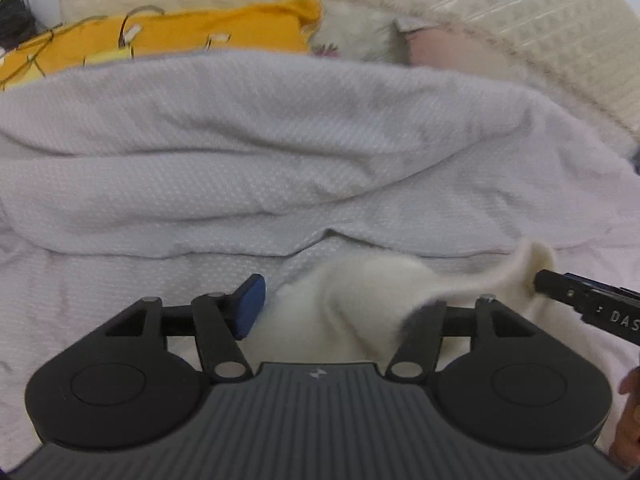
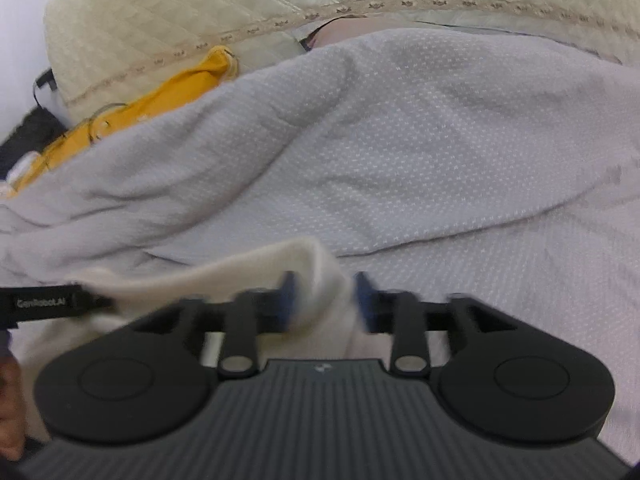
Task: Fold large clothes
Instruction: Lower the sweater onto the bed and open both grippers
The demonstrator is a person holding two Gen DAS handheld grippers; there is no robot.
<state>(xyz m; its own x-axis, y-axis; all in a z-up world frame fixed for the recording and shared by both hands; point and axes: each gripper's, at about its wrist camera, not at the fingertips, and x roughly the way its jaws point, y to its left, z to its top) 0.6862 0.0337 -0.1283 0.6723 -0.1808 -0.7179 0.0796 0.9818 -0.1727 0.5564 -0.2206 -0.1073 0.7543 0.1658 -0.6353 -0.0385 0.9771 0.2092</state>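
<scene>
A cream-white fleecy garment hangs bunched between both grippers above a bed. In the left wrist view my left gripper stands wide open, its blue left pad bare and the cloth draped over the right finger. The right gripper's tip enters from the right, pinching the garment's edge. In the right wrist view my right gripper has its blue pads closed in on a fold of the garment, blurred by motion. The left gripper's finger reaches in from the left at the cloth.
A rumpled grey dotted duvet covers the bed behind the garment. Beyond it lie a yellow garment, a cream quilted blanket and a pink item. Dark cables sit at the far left.
</scene>
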